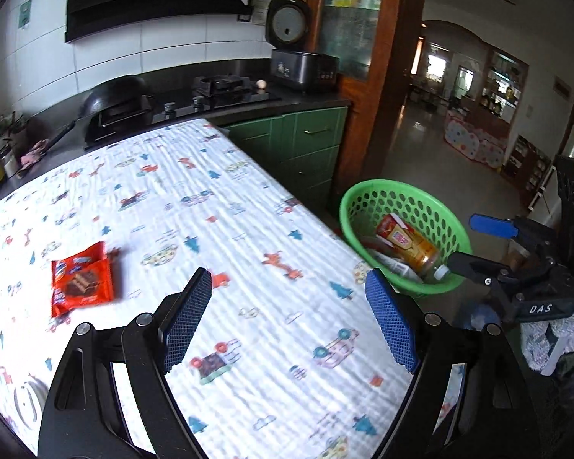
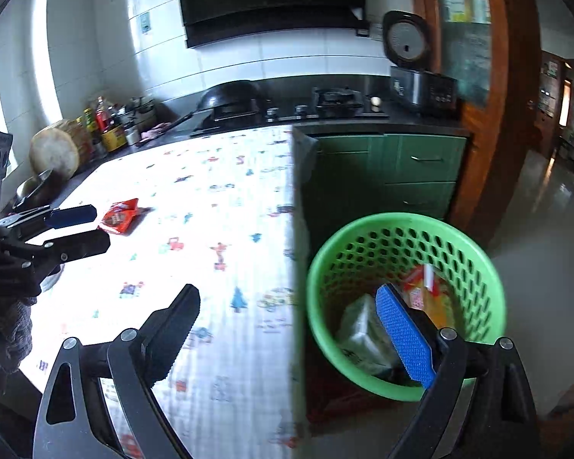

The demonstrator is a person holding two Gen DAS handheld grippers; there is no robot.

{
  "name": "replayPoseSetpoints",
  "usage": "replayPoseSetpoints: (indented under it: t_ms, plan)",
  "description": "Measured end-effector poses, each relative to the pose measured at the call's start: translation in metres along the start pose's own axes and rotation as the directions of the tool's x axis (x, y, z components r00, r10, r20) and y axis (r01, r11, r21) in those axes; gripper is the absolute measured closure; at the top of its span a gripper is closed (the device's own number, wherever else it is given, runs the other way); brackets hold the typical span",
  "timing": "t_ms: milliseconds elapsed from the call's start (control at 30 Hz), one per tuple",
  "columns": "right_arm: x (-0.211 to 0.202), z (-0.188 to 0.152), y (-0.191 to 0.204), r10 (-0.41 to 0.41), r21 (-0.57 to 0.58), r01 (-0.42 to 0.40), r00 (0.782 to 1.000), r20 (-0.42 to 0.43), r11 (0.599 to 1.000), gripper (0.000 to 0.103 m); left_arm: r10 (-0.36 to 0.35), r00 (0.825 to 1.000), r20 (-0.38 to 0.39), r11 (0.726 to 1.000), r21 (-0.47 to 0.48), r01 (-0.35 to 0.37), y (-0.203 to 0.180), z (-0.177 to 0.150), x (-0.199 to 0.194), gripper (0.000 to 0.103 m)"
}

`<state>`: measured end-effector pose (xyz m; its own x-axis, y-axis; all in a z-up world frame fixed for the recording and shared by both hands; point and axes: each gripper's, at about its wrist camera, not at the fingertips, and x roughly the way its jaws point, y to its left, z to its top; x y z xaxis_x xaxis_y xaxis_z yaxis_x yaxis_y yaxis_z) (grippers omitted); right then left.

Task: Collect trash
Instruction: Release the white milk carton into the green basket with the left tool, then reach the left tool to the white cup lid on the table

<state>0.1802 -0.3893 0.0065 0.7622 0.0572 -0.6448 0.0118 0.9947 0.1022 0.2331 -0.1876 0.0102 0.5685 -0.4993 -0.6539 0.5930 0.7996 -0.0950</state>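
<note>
- Red snack wrapper (image 1: pixel 81 280) lies at nine o'clock on the tablecloth (image 1: pixel 248 229), apparently next trash.
- Green basket (image 2: pixel 403 306) at three o'clock holds collected bottle (image 1: pixel 413 248).
- Left gripper (image 1: pixel 291 321) and right gripper (image 2: pixel 287 336) gape wide, empty.

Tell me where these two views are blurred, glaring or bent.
Left wrist view: red snack packet smeared by motion blur; counter edges bowed by the fisheye. Right wrist view: window glare washes out the tablecloth; green basket and its contents soft; corners vignetted black.
</note>
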Motion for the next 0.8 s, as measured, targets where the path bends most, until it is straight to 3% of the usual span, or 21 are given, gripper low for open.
replayPoseSetpoints:
  t_ms: [200,467,633,800]
  plan:
    - [0.024,0.017,0.055,0.081,-0.089,-0.083,0.996,-0.026,0.993,0.01,0.131,0.991,0.01,0.988,-0.081,-0.13,0.062,-0.03,-0.036,0.02]
    - [0.056,0.036,0.116,0.153,-0.21,-0.165,0.986,-0.073,0.964,0.01,0.326,0.944,-0.05,0.929,-0.165,-0.33,0.15,-0.075,-0.079,0.016]
    - [0.068,0.041,0.143,0.19,-0.254,-0.208,0.977,-0.094,0.945,0.01,0.4,0.91,-0.11,0.89,-0.191,-0.415,0.191,-0.101,-0.089,0.013]
    - [0.079,0.04,0.164,0.21,-0.29,-0.238,0.97,-0.125,0.927,0.01,0.419,0.891,-0.172,0.877,-0.177,-0.447,0.221,-0.124,-0.085,0.011]
